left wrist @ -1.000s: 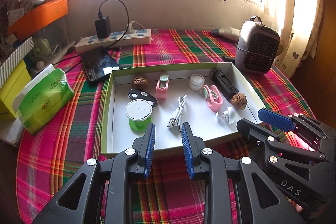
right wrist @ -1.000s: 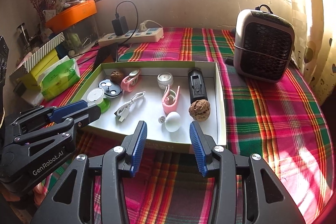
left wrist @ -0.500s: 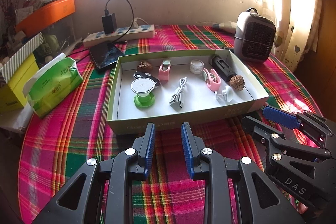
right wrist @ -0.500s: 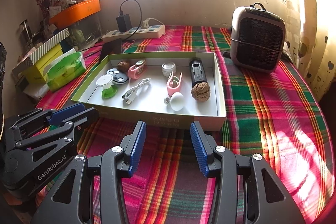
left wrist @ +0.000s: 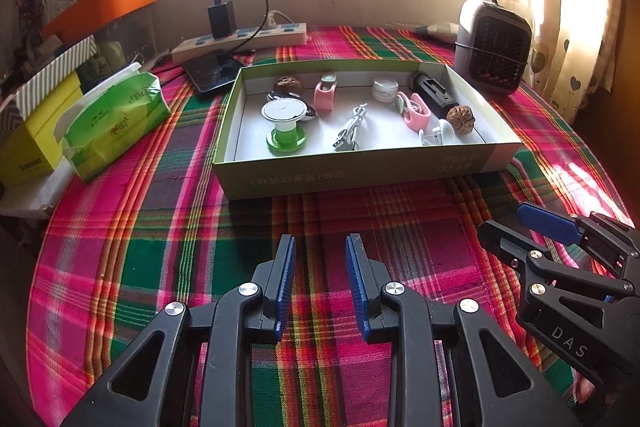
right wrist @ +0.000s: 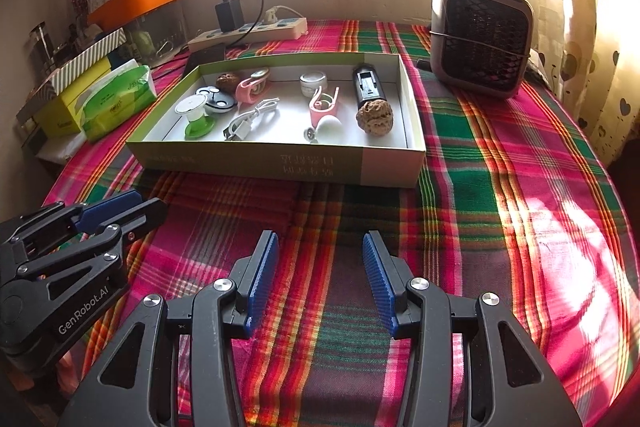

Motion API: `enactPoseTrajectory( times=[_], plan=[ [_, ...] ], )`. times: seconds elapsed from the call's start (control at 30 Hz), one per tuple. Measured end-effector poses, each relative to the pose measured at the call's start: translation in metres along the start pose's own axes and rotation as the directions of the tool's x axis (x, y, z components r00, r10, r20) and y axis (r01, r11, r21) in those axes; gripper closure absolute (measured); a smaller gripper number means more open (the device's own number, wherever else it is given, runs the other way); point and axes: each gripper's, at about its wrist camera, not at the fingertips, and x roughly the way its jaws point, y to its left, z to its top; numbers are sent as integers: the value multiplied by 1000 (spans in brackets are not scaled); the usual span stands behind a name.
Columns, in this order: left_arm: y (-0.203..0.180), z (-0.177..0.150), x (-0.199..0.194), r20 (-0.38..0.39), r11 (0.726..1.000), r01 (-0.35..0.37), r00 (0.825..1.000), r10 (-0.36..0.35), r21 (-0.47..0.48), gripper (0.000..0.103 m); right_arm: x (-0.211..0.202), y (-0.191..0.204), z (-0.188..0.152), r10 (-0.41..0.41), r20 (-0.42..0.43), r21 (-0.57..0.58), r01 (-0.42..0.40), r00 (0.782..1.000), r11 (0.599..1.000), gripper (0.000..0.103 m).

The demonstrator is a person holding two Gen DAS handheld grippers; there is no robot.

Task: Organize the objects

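Observation:
A shallow green-rimmed box point(left wrist: 352, 173) point(right wrist: 280, 163) sits mid-table and holds several small items: a green and white spool point(left wrist: 285, 125), a white cable point(left wrist: 352, 127), two pink clips point(left wrist: 326, 95), two walnuts point(right wrist: 375, 117), a white jar point(right wrist: 313, 83), a black rectangular device point(right wrist: 368, 85) and a white bulb-shaped piece point(right wrist: 326, 127). My left gripper point(left wrist: 320, 257) is open and empty over the cloth in front of the box. My right gripper point(right wrist: 320, 253) is open wider, empty, also short of the box.
The plaid tablecloth point(right wrist: 500, 187) covers a round table. A small heater point(right wrist: 480, 35) stands back right. A power strip point(left wrist: 240, 39) with a charger and a dark phone point(left wrist: 212, 71) lie behind the box. A green tissue pack point(left wrist: 112, 119) and yellow boxes point(left wrist: 32, 135) sit left.
Both grippers have pulled back from the box toward the table's near edge. The box and its contents now look farther away. Neither jaw opening has changed.

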Motion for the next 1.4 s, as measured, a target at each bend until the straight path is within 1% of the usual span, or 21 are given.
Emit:
enactPoseTrajectory(
  times=[0.27,0.53,0.73,0.8,0.87,0.97,1.1,1.4],
  plan=[
    [2,-12,1,-32,1000,-21,999,21,-14,79,-2,0,-8,-17,-20,-7,17,1000,1000,57],
    [0,-18,-1,-30,1000,-24,999,24,-18,79,-5,-3,-14,-48,-36,-8,48,998,999,57],
    [1,-20,-3,-30,999,-20,999,19,-32,78,-8,0,-19,-62,-40,-35,61,997,998,57],
    [2,-21,-3,-30,999,-15,999,14,-39,78,-9,1,-21,-69,-40,-36,68,997,997,55],
    [3,-22,-4,-29,999,-9,1000,7,-47,78,-10,0,-22,-78,-42,-29,77,996,997,48],
    [4,-23,-5,-29,999,-7,1000,5,-52,77,-11,-3,-23,-78,-45,-13,77,996,997,43],
    [3,-23,-5,-30,999,-17,999,15,-45,76,-12,-1,-26,-82,-43,-17,81,996,997,42],
    [5,-23,-6,-30,999,-11,1000,9,-50,76,-13,-1,-27,-79,-43,-13,78,996,997,42]
  ],
)
